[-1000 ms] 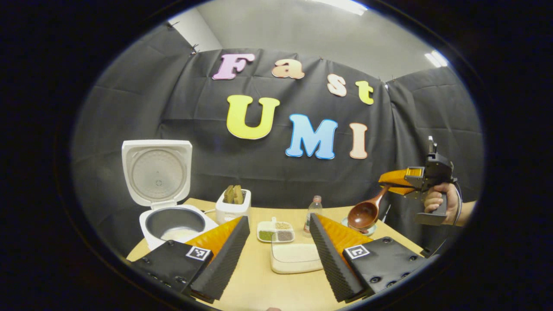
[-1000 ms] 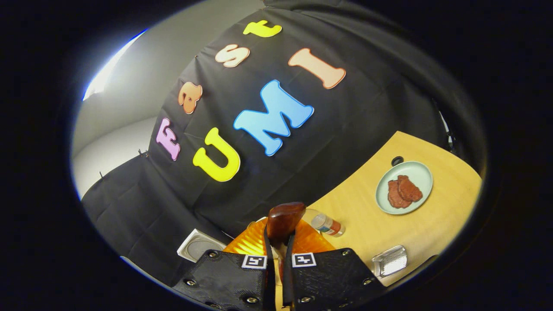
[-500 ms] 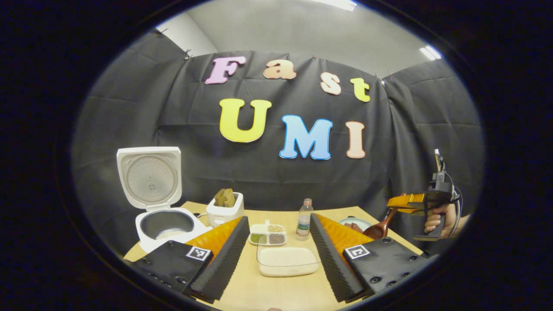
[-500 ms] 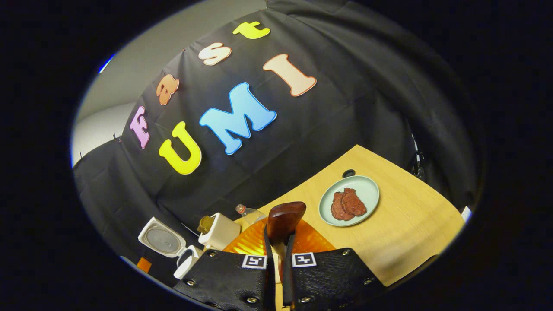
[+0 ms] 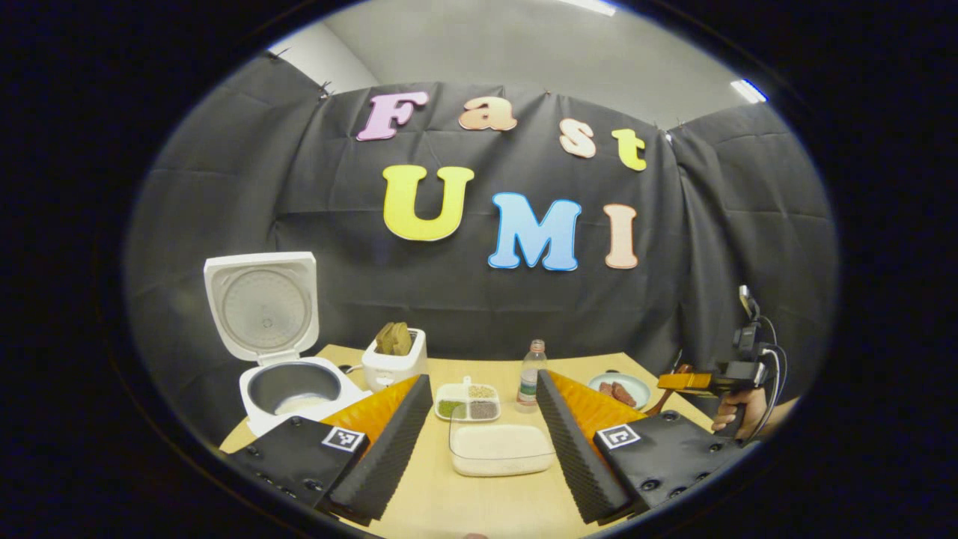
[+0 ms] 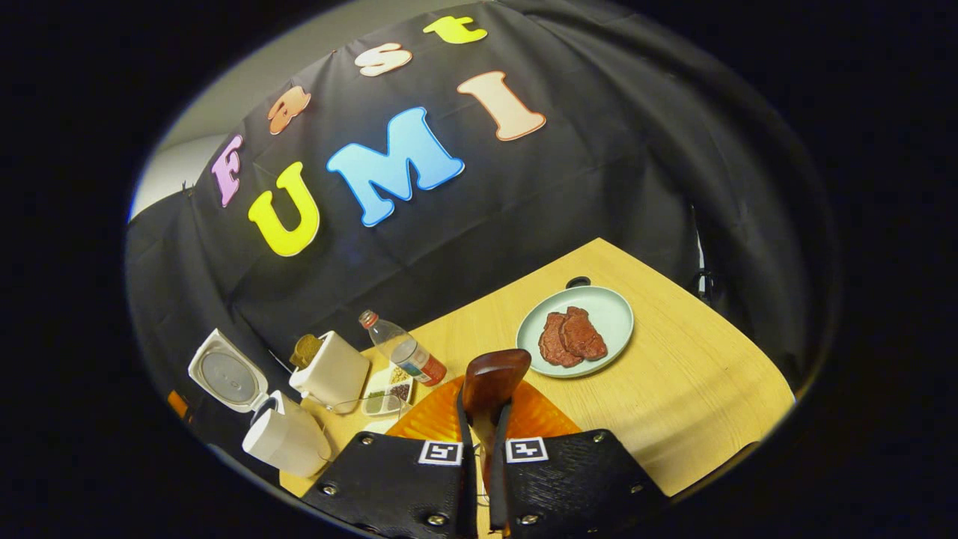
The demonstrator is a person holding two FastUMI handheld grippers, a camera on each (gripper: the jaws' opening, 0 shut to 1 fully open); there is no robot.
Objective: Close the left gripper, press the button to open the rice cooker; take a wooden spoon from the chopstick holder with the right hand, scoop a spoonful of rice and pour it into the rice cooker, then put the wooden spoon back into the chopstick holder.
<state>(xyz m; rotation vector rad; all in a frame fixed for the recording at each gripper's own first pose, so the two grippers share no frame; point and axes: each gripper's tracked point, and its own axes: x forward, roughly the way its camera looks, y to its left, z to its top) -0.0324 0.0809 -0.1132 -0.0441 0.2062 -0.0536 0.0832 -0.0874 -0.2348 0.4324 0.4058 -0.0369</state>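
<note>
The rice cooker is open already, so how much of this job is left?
Done: the cooker lid is up, and some rice lies in the pot. In hand: the right gripper is shut on the spoon, above the table's right side. Left: returning the spoon to the holder. The left gripper is open.

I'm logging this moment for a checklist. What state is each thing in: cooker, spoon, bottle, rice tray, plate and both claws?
Rice cooker: lid up, pot holding a little rice.
Wooden spoon: clamped in the right claw, off the table.
Bottle: upright, capped.
Rice tray: open, filled with rice.
Plate: holds two pieces of meat.
Left claw: open, holding nothing.
Right claw: shut on the spoon's handle.
</note>
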